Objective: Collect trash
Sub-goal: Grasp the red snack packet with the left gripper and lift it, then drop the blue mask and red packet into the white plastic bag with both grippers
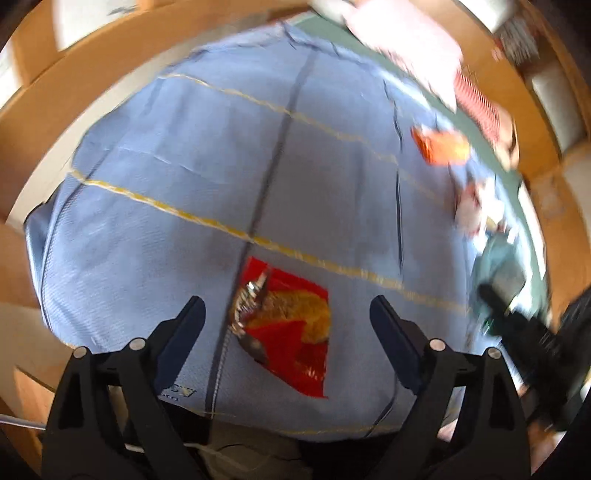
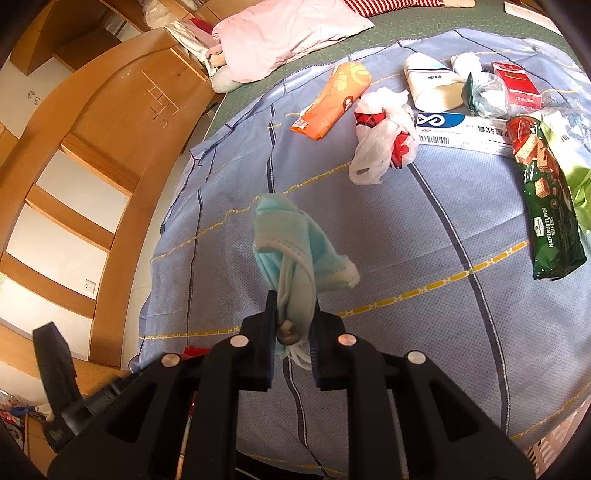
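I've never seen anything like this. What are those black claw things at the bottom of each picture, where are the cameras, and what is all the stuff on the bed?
There is no robot here. A person holds a two-finger gripper in each hand, and each one carries a wide-angle camera looking forward along its fingers. That is why black fingers fill the bottom of both pictures and the bed looks bulged.

The blurred picture comes from the left gripper. Its jaws stand open and empty above a torn red snack wrapper lying on the blue checked sheet.

The sharper picture comes from the right gripper, shut on a crumpled blue face mask.

Further along the bed lies more rubbish: an orange packet, a white plastic bag, a green wafer wrapper, a red cigarette pack and a white and blue box. A pink pillow sits at the head.
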A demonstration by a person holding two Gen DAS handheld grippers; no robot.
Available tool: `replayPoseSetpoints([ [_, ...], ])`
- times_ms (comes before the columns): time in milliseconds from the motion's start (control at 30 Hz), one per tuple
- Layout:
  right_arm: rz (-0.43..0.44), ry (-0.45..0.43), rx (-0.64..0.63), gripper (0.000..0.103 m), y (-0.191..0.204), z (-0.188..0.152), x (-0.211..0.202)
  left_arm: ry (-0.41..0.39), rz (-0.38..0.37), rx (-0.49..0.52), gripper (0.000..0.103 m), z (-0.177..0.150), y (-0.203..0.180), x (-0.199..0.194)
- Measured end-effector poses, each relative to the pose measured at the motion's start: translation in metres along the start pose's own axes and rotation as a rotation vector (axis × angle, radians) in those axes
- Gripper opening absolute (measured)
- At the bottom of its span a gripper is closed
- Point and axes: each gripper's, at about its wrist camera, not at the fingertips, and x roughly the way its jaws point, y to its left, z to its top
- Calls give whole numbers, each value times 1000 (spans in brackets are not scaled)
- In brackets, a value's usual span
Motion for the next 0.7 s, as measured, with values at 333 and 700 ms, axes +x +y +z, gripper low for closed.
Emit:
replayPoseSetpoints([
  [333,2,0,0,17,-1,1,-1,10,62,60,39,-6,-3,14],
  [700,49,-76,-66,17,13,0,-18,-254,-54,189,38,-10,-44,-44],
])
